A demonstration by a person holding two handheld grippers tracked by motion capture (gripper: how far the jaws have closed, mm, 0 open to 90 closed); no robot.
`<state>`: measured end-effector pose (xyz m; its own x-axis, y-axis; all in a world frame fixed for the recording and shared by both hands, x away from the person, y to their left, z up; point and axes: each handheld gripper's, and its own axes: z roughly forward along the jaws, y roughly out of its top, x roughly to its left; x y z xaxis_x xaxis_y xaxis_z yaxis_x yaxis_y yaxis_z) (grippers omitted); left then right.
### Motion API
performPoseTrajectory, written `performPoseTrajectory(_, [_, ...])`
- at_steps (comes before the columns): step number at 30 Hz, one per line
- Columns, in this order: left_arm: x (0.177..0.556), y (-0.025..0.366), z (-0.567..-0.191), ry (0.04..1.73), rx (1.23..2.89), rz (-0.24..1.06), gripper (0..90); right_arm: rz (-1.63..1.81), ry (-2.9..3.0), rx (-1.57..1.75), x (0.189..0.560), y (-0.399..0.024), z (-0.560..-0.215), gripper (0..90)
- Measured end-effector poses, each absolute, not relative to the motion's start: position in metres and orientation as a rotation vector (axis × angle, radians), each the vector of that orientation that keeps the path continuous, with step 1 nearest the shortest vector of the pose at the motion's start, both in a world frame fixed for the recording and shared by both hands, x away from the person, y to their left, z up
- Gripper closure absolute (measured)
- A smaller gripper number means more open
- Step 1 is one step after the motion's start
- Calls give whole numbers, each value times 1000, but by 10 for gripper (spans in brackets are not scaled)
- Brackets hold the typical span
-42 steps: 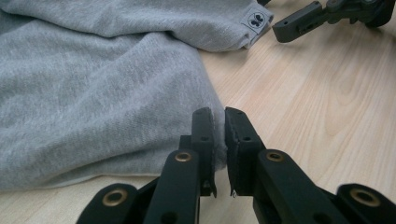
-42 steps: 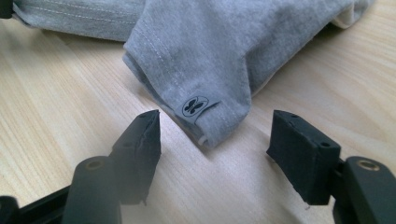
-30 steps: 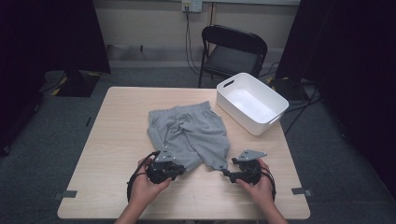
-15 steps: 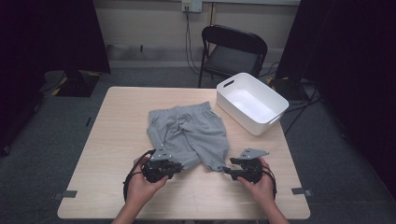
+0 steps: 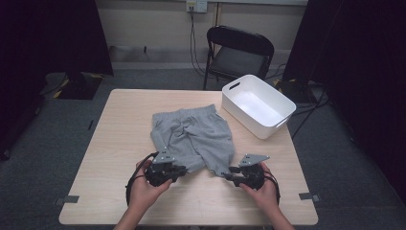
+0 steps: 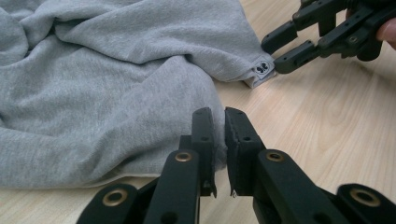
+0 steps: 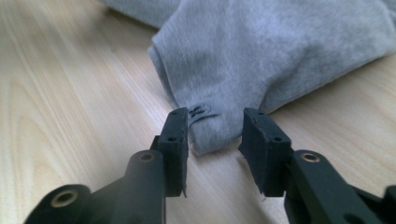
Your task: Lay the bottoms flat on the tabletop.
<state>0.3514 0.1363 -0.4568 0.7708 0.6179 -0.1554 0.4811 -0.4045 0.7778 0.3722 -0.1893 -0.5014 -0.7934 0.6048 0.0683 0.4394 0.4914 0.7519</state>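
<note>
Grey jersey shorts (image 5: 191, 139) lie mid-table, hems toward six o'clock. The left gripper (image 6: 219, 135) is clenched on the left leg's hem. The right gripper (image 7: 215, 140) has just been closing, its jaws straddling the labelled hem corner without pressing yet. If it clamps this shallow, the corner could slip free when lifted.

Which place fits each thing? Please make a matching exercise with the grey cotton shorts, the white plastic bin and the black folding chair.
Things:
1. grey cotton shorts
2. white plastic bin
3. black folding chair

Places:
A. on the floor behind the light wooden table
B. at the table's far right corner
C. spread out in the middle of the table

Pairs: 1-C, 2-B, 3-A
</note>
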Motion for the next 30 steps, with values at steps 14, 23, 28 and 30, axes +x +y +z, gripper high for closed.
performPoseTrajectory(14, [351,141,-456,825,2065,204,832,1211,2533,936,375,-194,-501,804])
performPoseTrajectory(23, [351,147,-450,833,2042,214,832,1217,2533,962,377,-199,-501,856])
performPoseTrajectory(28, [352,156,-443,849,2010,229,832,1204,2527,975,377,-202,-500,860])
performPoseTrajectory(30, [353,160,-439,852,1996,240,833,1199,2526,990,378,-204,-501,860])
